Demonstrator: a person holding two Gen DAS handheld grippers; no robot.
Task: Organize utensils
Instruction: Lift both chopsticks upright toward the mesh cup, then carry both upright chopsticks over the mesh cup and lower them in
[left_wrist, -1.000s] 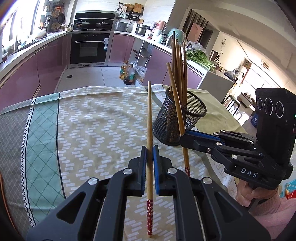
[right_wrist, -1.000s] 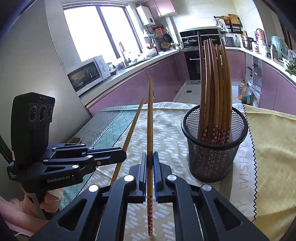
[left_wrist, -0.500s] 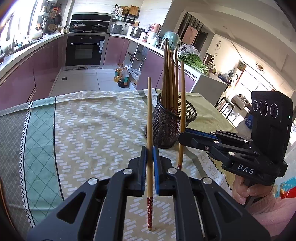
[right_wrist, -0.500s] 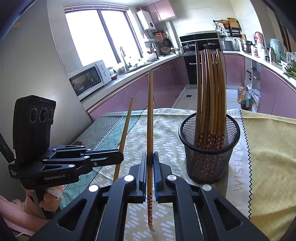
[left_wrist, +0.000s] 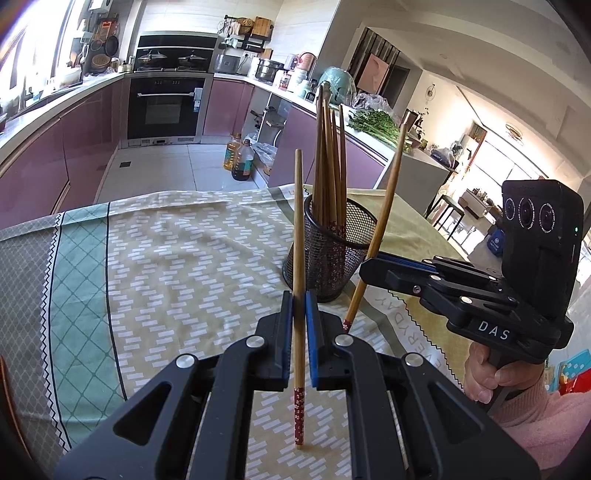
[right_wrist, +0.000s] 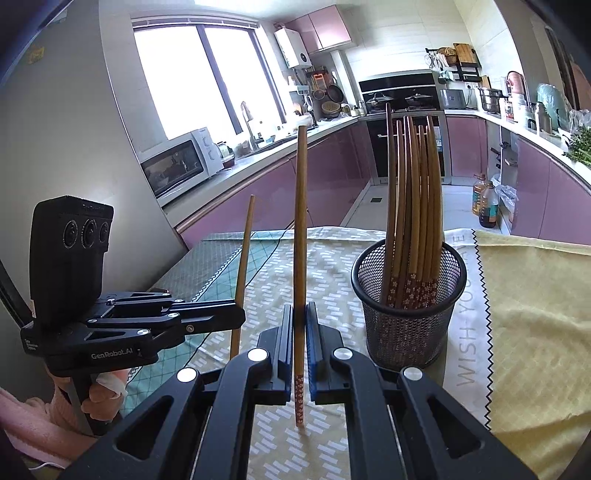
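Both grippers clamped, one wooden chopstick each, near upright, patterned red ends down. Left gripper (left_wrist: 299, 306) fingers closed on its chopstick (left_wrist: 298, 236); right gripper (right_wrist: 300, 317) fingers closed on its chopstick (right_wrist: 300, 229).

Mesh holder (right_wrist: 406, 306) stands on the clothed table (left_wrist: 166, 258), just ahead of both.

Likely step: drop them into the holder. Advice: lift each clear of the rim, centre the red end over a gap, lower, then release. One at a time, to avoid crossing.

Count: two held; about eight in the holder (right_wrist: 413, 206), overlapping, uncertain; one holder.
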